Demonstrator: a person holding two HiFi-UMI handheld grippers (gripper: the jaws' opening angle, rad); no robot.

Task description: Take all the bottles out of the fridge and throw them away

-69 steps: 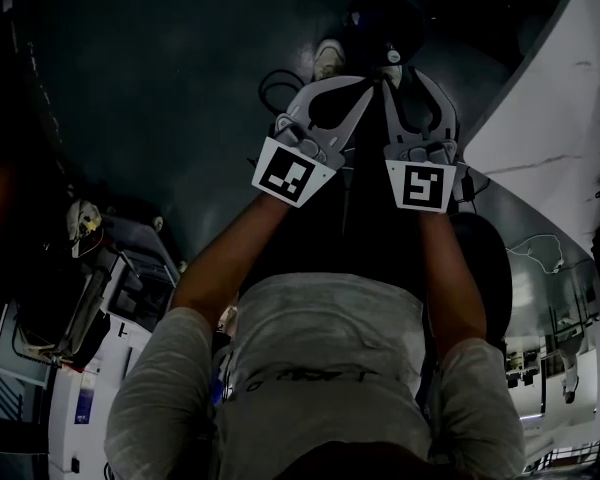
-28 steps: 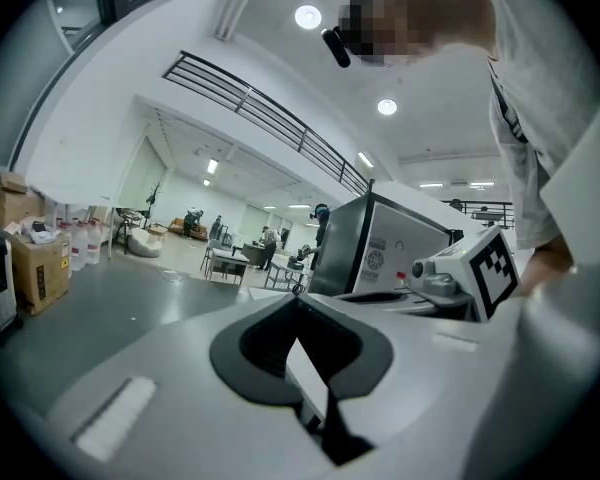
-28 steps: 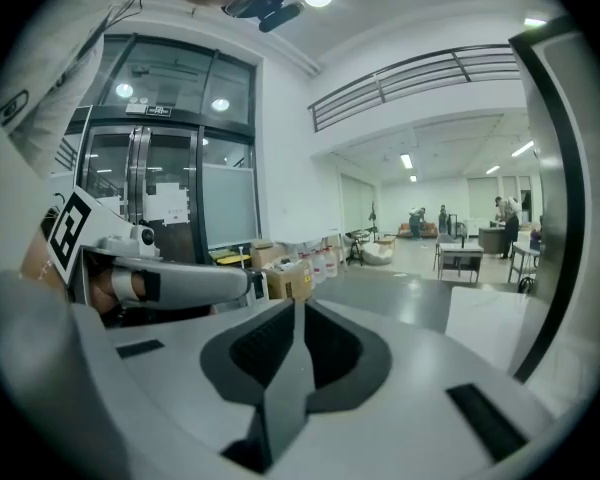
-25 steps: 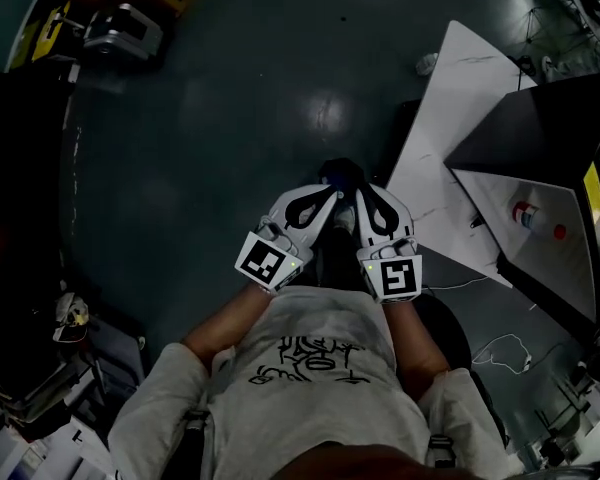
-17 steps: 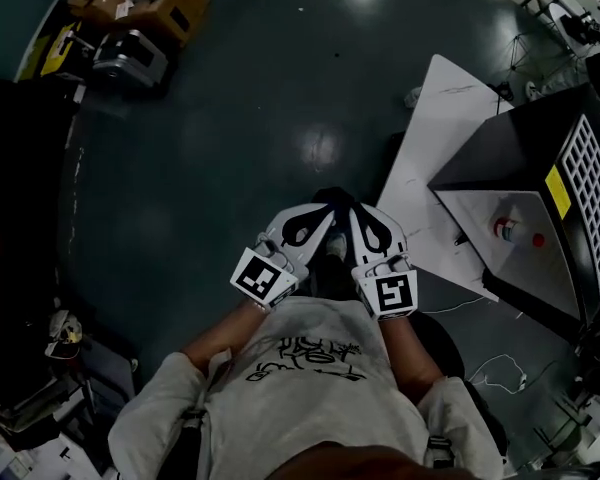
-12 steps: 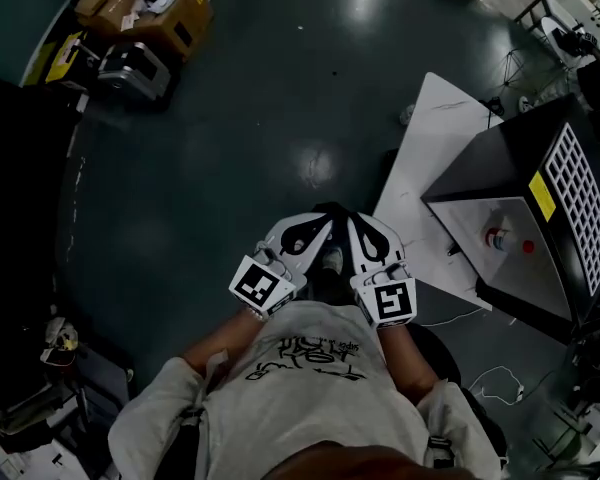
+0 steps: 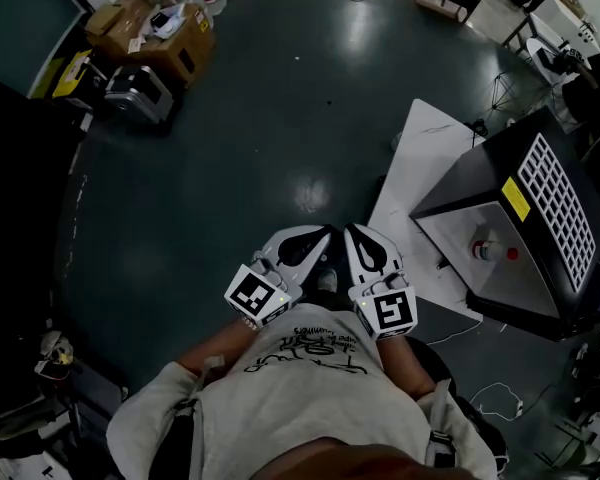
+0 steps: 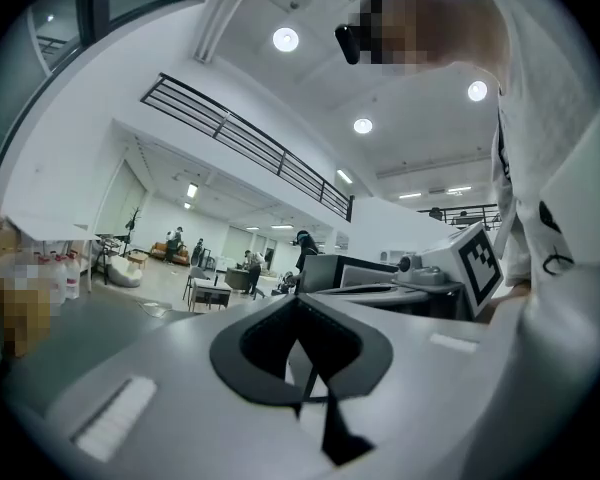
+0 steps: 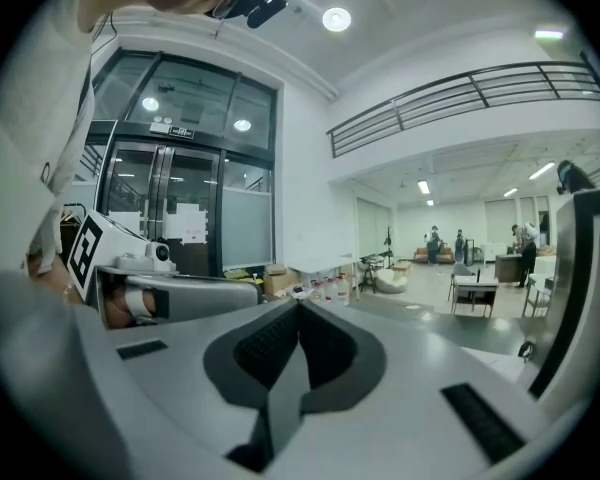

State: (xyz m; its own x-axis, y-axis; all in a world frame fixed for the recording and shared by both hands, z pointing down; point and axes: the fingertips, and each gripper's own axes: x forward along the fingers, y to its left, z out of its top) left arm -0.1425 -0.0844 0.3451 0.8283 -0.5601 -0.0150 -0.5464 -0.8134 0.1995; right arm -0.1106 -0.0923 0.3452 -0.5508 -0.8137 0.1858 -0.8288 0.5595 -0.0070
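In the head view my left gripper [image 7: 323,234] and right gripper [image 7: 349,230] are held side by side close to the person's chest, pointing forward over the dark floor. Both are shut and hold nothing. The left gripper view shows my left gripper [image 8: 298,304] with its jaw tips together. In the right gripper view my right gripper [image 9: 300,306] has just been closing, with nothing between its jaws. A small white bottle with a red cap [image 7: 484,251] lies on the grey face of a black cabinet [image 7: 540,203] at the right, well away from both grippers.
A white board [image 7: 418,173] lies on the floor beside the cabinet. Cardboard boxes [image 7: 155,38] and a grey case [image 7: 138,90] stand at the far left. Cables [image 7: 500,393] trail at the lower right. People and furniture show far off in the hall [image 9: 460,258].
Both grippers have risen together, staying side by side at the chest. The head view has lifted, showing more floor, the boxes and the whole cabinet.
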